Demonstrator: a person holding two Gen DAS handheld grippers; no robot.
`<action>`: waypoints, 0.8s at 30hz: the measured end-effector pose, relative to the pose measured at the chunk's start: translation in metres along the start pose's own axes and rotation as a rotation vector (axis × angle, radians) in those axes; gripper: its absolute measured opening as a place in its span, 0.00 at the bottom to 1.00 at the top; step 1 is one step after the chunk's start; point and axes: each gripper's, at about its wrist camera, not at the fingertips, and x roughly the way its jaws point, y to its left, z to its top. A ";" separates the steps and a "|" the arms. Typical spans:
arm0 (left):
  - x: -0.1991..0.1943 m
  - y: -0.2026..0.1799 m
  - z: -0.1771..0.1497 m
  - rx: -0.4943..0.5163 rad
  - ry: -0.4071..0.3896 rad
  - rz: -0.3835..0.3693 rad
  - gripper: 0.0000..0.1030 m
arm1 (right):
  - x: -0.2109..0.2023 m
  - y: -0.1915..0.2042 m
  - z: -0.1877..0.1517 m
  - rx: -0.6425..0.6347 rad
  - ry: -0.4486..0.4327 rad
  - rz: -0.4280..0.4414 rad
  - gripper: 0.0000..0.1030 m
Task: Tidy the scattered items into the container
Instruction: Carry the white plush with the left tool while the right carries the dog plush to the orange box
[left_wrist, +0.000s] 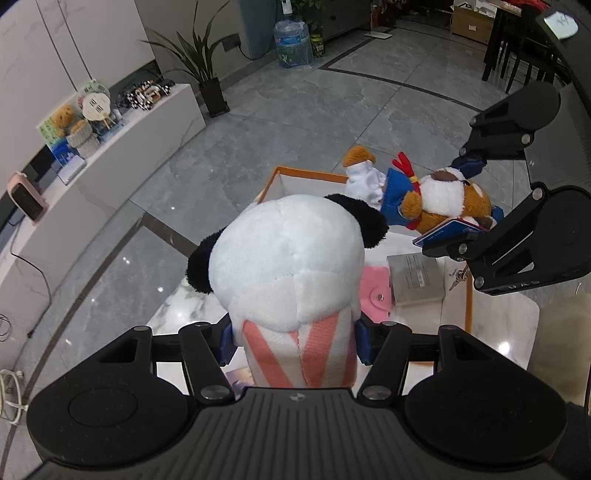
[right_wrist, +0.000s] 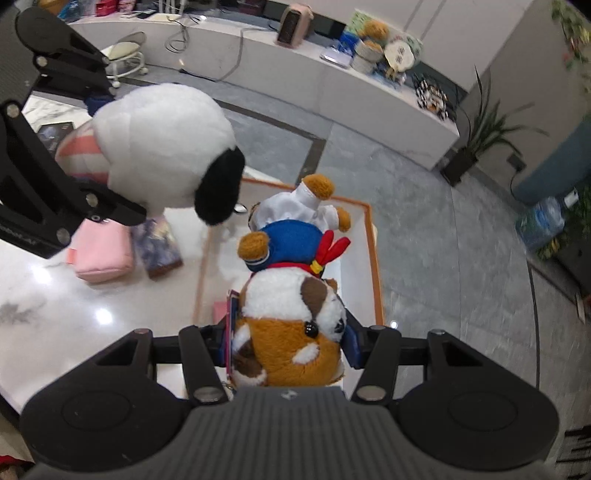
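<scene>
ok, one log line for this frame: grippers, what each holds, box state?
left gripper: shut on panda plush | right gripper: shut on dog plush plus card | orange-rimmed box: both plushes above it, unreleased

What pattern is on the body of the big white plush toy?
Pink and white stripes on the big white plush toy, clearest in the left wrist view.

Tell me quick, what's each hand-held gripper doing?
Left hand-held gripper: closed on the panda toy.
Right hand-held gripper: closed on the dog toy.
</scene>
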 end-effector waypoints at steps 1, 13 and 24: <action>0.007 0.001 0.001 -0.003 0.004 -0.006 0.67 | 0.008 -0.004 -0.001 0.007 0.011 0.003 0.55; 0.085 0.006 0.023 -0.018 0.079 -0.051 0.67 | 0.094 -0.037 -0.020 0.085 0.117 0.052 0.55; 0.136 0.012 0.028 -0.039 0.152 -0.066 0.67 | 0.142 -0.045 -0.025 0.117 0.153 0.094 0.55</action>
